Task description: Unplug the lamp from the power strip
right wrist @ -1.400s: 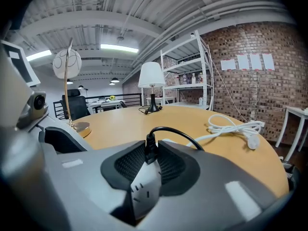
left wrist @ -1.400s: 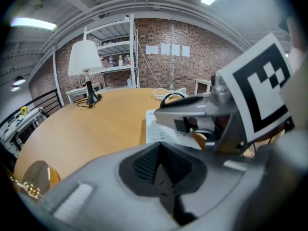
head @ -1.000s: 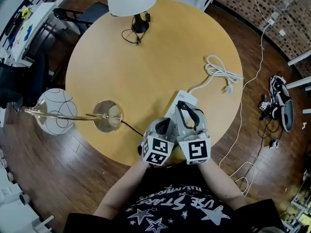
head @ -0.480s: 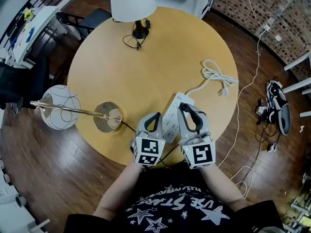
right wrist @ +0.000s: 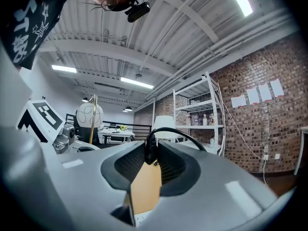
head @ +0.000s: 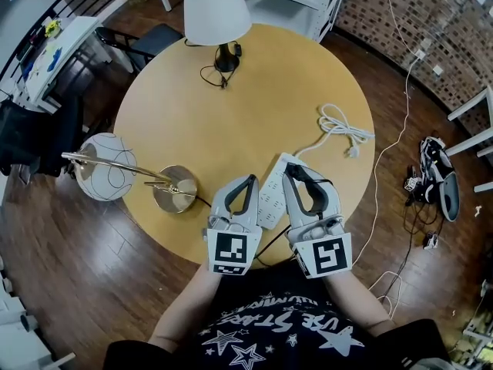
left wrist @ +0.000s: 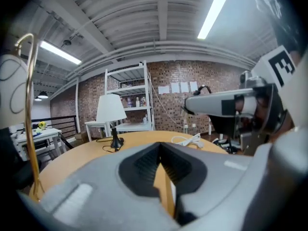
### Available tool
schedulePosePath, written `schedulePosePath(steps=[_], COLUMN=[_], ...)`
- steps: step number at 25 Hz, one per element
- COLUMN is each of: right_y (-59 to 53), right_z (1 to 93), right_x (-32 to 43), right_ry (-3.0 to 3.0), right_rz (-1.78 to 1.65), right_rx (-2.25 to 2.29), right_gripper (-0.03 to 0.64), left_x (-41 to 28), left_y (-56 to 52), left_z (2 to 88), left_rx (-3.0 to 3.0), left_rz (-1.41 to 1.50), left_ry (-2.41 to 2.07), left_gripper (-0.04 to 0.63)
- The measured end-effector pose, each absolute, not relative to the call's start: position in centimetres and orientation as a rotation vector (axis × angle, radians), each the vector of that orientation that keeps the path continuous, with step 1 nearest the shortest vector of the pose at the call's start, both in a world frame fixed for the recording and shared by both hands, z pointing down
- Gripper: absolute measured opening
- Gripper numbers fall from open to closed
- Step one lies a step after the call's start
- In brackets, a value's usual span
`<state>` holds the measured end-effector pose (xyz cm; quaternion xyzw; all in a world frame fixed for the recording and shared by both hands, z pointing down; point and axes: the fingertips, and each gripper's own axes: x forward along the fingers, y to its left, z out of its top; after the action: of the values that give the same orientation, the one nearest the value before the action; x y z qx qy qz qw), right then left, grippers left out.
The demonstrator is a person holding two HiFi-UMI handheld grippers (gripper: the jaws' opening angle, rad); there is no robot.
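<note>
One plug (right wrist: 150, 154) between right gripper (head: 295, 170)

**Colours and patterns at the round table**

Table (head: 231, 114): honey-tan wood. Power strip (head: 271, 195) and coiled cord (head: 344, 123): white. Plug (right wrist: 149, 154): black. Lamp (head: 174, 190): gold, with a white globe traced in dark lines. Left gripper (head: 248, 183) and right gripper (head: 291, 172): pale grey, with black-and-white square markers.
</note>
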<state>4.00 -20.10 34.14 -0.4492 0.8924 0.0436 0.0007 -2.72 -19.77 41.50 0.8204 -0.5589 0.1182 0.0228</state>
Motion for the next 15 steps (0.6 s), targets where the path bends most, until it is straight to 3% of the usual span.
schedulePosePath(steps=[8, 15], right_y=[-19.3, -19.4], right_z=[31.4, 33.9], right_x=[4.6, 4.7], right_ry=[2.762, 2.820], right_rz=[0.277, 0.150], right_rx=[-1.409, -1.443], right_gripper=[0.084, 0.080], left_x=[-2.6, -2.2], left_y=[-19.0, -18.7], left_z=[39.5, 39.5], left_rx=[2.596, 2.609], left_rz=[0.287, 0.267], left_ry=[-1.733, -1.718], left_gripper=[0.005, 0.005])
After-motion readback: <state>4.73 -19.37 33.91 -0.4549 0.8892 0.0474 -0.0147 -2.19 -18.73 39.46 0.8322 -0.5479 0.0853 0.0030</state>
